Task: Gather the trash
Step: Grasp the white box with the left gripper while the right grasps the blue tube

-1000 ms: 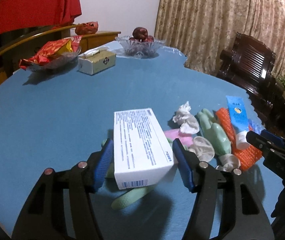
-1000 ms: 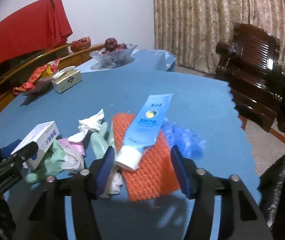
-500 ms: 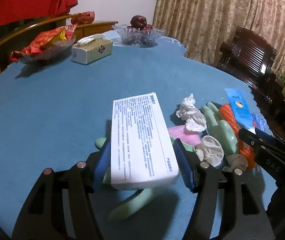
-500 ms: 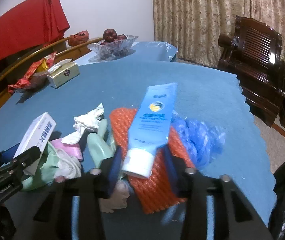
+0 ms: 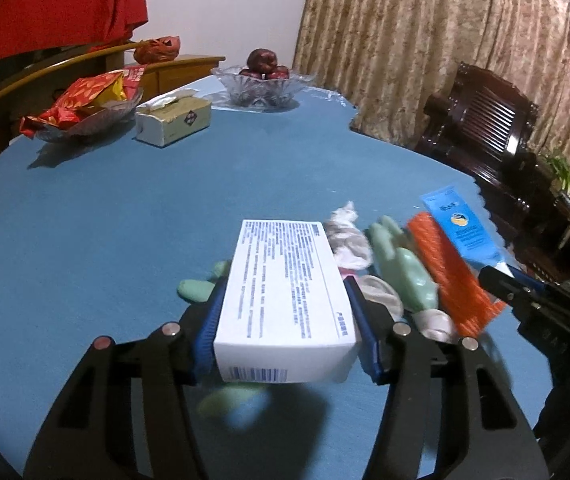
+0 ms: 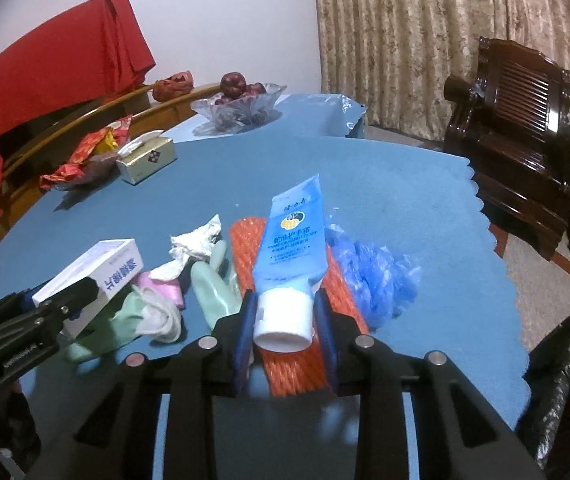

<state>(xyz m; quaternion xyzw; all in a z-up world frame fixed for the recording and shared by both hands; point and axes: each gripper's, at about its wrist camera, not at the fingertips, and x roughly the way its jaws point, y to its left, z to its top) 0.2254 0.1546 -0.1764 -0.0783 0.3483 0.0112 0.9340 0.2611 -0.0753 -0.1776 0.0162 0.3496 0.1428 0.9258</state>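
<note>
Left gripper (image 5: 285, 322) clamped on white box (image 5: 285, 288), fingers having just narrowed, lifted at 6 o'clock of blue counter (image 5: 125, 208). Right gripper (image 6: 285, 326) squeezing white cap of blue tube (image 6: 291, 258), over orange net (image 6: 305, 364). Green glove (image 6: 213, 292) between.

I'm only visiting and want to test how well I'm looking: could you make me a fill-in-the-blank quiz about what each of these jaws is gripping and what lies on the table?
1. The left gripper is clamped on a white ____.
2. The right gripper grips the blue tube by its white ____.
3. Under the tube lies a mesh sleeve coloured ____.
4. The glass bowl holds dark red ____.

Missing words: box; cap; orange; fruit
</note>
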